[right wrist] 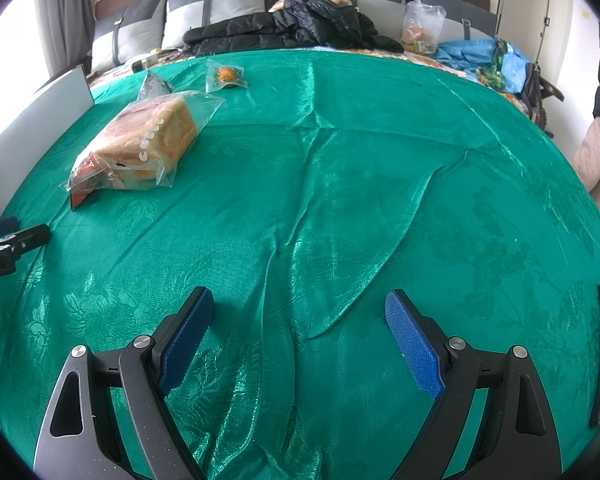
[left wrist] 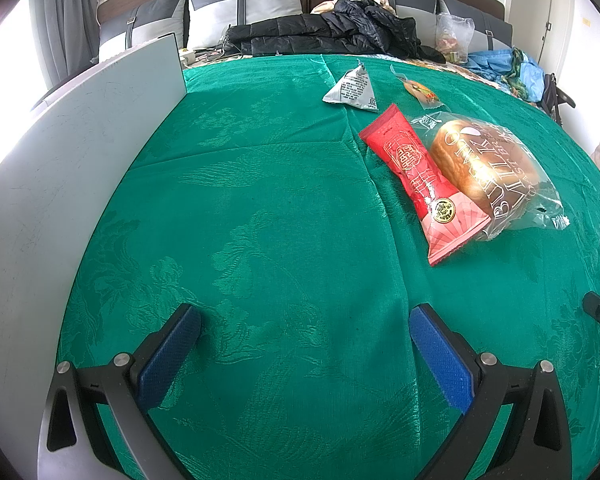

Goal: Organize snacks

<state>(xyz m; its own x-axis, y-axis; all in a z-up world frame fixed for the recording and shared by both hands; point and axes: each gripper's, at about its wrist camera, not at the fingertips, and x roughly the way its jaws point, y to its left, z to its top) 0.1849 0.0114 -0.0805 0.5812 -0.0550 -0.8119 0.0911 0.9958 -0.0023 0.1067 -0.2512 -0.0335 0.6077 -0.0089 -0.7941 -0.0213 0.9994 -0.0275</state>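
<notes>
On the green cloth [left wrist: 260,208] lie a red snack packet [left wrist: 420,176] and, touching its right side, a bagged bread loaf [left wrist: 488,172]. Farther back sit a grey triangular pouch [left wrist: 354,88] and a small clear packet with orange contents [left wrist: 420,90]. My left gripper [left wrist: 304,332] is open over bare cloth, well short of the snacks. In the right wrist view the bread loaf [right wrist: 148,140] lies at the far left, with the pouch [right wrist: 154,84] and small packet [right wrist: 225,75] behind it. My right gripper [right wrist: 300,320] stands open over empty cloth [right wrist: 360,184].
A white board [left wrist: 72,152] stands upright along the left edge of the cloth, also seen as a board [right wrist: 32,124] in the right wrist view. Behind the cloth lie a black jacket [left wrist: 324,34], a plastic bag [left wrist: 454,36], blue fabric [left wrist: 500,64] and pillows.
</notes>
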